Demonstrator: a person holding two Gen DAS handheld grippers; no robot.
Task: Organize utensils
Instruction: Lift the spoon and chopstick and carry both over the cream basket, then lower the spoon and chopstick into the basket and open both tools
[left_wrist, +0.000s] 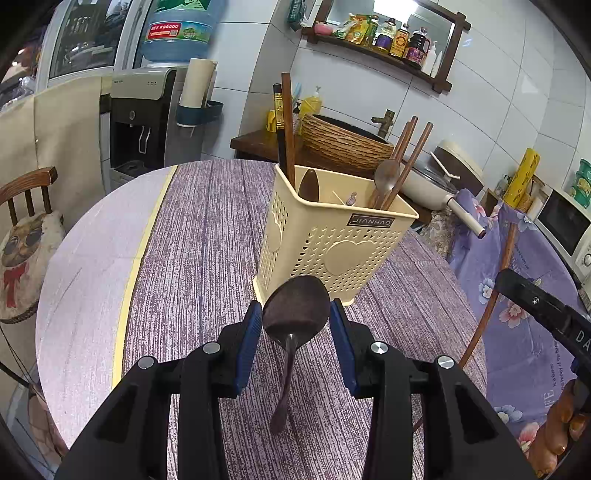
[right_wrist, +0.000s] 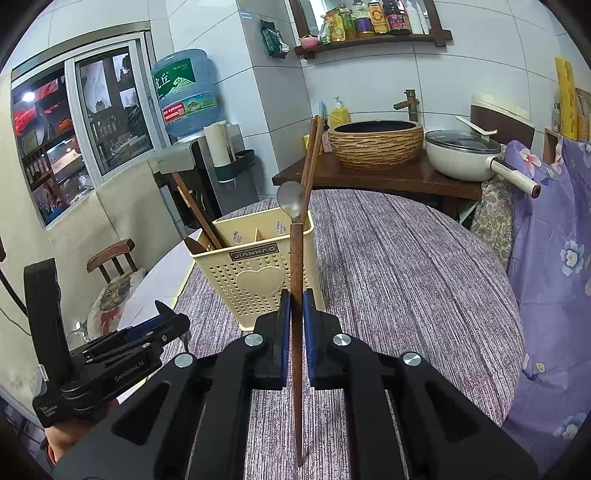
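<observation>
Dark spoon (left_wrist: 295, 310) before perforated holder (left_wrist: 332, 240)

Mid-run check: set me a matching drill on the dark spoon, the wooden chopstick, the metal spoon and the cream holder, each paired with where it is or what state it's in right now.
Things:
1. dark spoon
2. wooden chopstick
3. metal spoon
4. cream holder

States:
A. stands on the purple table cover, partly filled
B. clamped between the right gripper fingers
C. bowl up, standing inside the holder
D. between the open left gripper fingers, whose pads look clear of it

Pairs: 1-D, 2-B, 3-C, 4-A
</observation>
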